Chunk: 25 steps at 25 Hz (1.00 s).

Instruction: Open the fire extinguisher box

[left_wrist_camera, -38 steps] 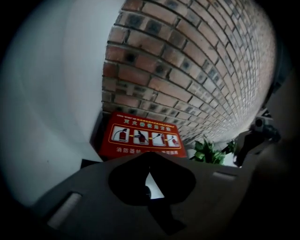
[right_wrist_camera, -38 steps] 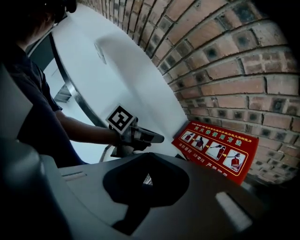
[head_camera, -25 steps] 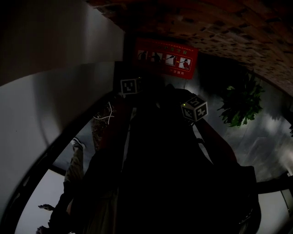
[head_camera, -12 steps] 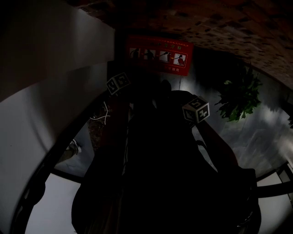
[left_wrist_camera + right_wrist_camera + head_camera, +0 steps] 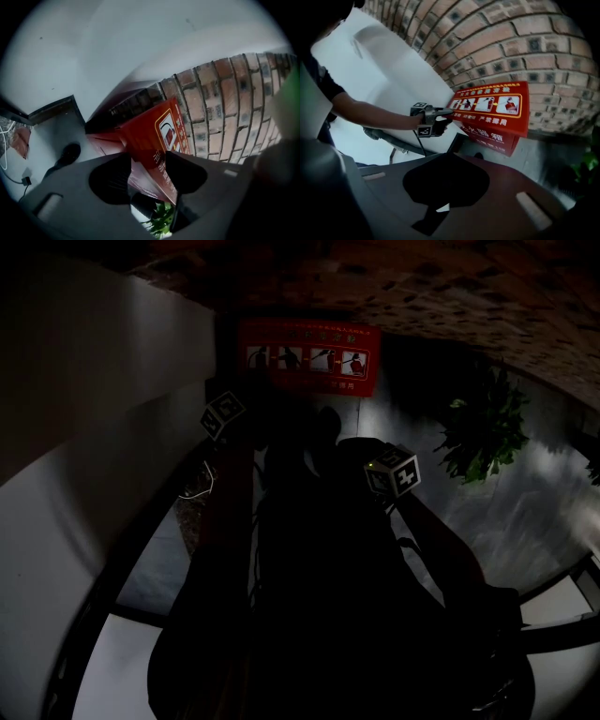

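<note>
Right gripper view: the red fire extinguisher box [image 5: 497, 112] stands against the brick wall [image 5: 511, 51] at about 1 o'clock, and I note the left gripper [image 5: 444, 112] at the box's 9 o'clock top corner. Its jaws have just been opening and stand wide, with the box's edge showing between them, not clamped. My right gripper [image 5: 446, 161] has its jaws together, with nothing in them.

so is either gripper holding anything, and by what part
Nothing. The left gripper has just opened its jaws by a corner of the box; the right gripper is shut, empty.
</note>
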Available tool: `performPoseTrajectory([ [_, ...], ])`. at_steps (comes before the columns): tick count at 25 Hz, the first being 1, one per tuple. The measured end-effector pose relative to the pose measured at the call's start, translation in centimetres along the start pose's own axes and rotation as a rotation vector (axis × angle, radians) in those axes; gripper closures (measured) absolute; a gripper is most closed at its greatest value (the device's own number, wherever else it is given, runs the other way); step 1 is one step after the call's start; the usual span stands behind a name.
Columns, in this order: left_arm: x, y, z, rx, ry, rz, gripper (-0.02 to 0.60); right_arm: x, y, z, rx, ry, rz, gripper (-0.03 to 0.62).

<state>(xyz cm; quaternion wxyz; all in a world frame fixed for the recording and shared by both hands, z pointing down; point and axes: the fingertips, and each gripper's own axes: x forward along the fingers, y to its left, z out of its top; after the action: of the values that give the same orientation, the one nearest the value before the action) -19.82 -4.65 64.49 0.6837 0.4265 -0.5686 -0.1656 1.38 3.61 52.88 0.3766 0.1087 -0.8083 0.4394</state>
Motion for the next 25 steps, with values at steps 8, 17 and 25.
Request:
performPoseTrajectory([
  [8,-0.5,-1.0,-0.5,-0.022,0.037,-0.044,0.356,4.3,-6.8,-1.9,0.183,0.0,-0.111,0.595],
  [17,-1.6,-2.3,-0.3,0.034,0.06,-0.057,0.356,9.0,-11.1,-0.2,0.13,-0.055,-0.223,0.605],
  [25,-3.6,-7.2,1.4,0.035,0.019,-0.231,0.382,10.5,-13.9,2.3,0.173,-0.163,-0.284,0.605],
])
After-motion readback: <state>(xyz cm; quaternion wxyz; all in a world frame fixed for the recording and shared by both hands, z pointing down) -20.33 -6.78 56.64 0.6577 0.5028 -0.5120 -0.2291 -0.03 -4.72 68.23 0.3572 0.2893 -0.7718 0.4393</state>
